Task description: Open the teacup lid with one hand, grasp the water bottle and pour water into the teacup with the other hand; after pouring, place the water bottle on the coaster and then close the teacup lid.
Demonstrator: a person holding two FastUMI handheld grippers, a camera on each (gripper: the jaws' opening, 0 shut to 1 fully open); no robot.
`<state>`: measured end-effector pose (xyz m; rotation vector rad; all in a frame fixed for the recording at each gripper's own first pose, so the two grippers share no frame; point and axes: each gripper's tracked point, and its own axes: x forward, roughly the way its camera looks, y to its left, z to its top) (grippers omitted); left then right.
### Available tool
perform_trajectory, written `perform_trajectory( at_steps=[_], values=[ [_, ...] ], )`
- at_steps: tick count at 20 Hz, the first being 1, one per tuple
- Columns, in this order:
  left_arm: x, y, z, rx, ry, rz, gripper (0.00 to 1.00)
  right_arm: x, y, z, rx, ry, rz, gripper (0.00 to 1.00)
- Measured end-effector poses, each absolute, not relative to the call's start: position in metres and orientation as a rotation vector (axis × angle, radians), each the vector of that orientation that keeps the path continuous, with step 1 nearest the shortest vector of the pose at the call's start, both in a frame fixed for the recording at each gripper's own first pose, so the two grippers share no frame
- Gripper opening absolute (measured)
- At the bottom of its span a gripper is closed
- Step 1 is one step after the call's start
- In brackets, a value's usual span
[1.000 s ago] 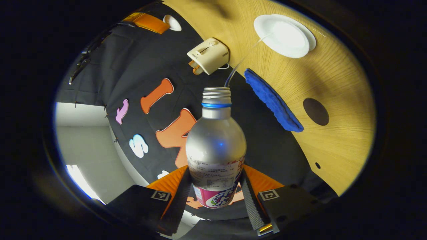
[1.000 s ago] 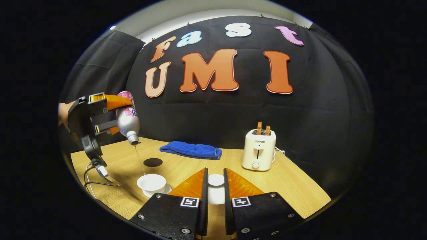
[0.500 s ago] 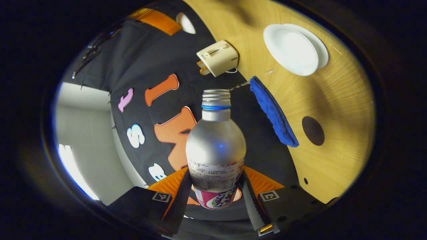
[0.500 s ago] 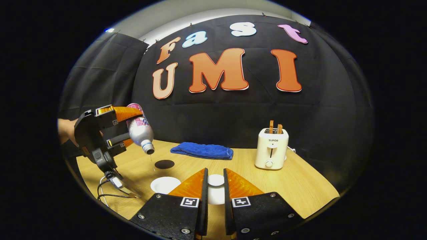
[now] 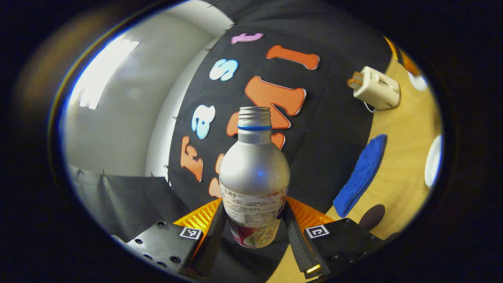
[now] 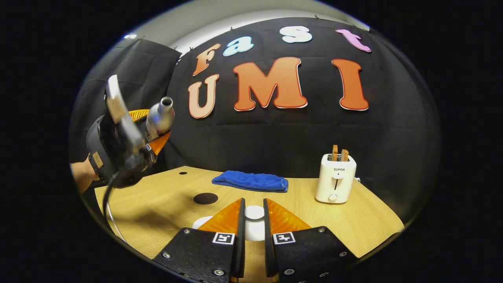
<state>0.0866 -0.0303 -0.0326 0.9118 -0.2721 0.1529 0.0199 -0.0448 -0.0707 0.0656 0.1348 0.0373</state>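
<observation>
1. Left gripper view: fingers of the left gripper (image 5: 254, 236) press from both sides on the lower, labelled part of the silver metal water bottle (image 5: 254, 173), so the tool is pinching the bottle. The bottle's threaded neck with a blue ring points away from the camera, and its mouth is uncapped.
2. Same view, right side: the light wooden table (image 5: 404, 133) appears tilted. On it lie a folded blue towel (image 5: 361, 175), a dark round coaster (image 5: 371, 216) just near the towel's lower end, and a cream two-slot toaster (image 5: 376, 87) farther off. A white teacup (image 5: 433, 161) shows as a sliver at the right edge, well apart from the bottle.
3. Right gripper view: the right gripper (image 6: 254, 232) has its fingers drawn close together around the small white round teacup lid (image 6: 254, 212), pinching it at the knob, held above the table near the front.
4. Same view, left side: the left gripper (image 6: 155, 131), held by a hand (image 6: 83, 175), carries the bottle (image 6: 160, 116) high in the air with its open mouth tilted upward and to the right.
5. Same view, table: the coaster (image 6: 205, 198) lies on the wood at left of centre, bare, with the teacup (image 6: 201, 223) partly hidden behind the right gripper's left finger, nearer than the coaster. The towel (image 6: 250, 181) lies far at the middle, and the toaster (image 6: 336, 178) stands upright at the far right with two slices sticking out.
</observation>
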Motion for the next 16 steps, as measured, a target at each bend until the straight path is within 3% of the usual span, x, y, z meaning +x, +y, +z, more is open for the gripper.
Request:
perform_trajectory(
  at_steps=[4,5,7,9,10,14,15,16],
  values=[
    [0.096,-0.022,-0.046,0.508,-0.194,0.132,0.80,0.028,-0.024,-0.069,0.052,0.139,0.067,0.21],
    [0.100,-0.021,-0.054,0.424,-0.162,0.116,0.85,0.030,-0.018,-0.071,0.047,0.143,0.076,0.22],
    [0.104,-0.019,-0.071,0.296,-0.103,0.089,0.80,0.034,-0.007,-0.075,0.043,0.152,0.095,0.21],
    [0.109,-0.019,-0.087,0.209,-0.057,0.072,0.84,0.038,0.001,-0.081,0.038,0.166,0.112,0.21],
    [0.112,-0.017,-0.099,0.177,-0.042,0.074,0.77,0.040,0.005,-0.085,0.037,0.174,0.120,0.21],
    [0.137,-0.022,-0.149,0.057,0.046,0.044,0.81,0.047,0.016,-0.100,0.031,0.211,0.143,0.21],
    [0.142,-0.020,-0.158,0.034,0.070,0.039,0.77,0.049,0.016,-0.102,0.030,0.217,0.145,0.21],
    [0.146,-0.021,-0.170,0.009,0.095,0.031,0.81,0.050,0.017,-0.104,0.030,0.222,0.148,0.21]
  ],
)
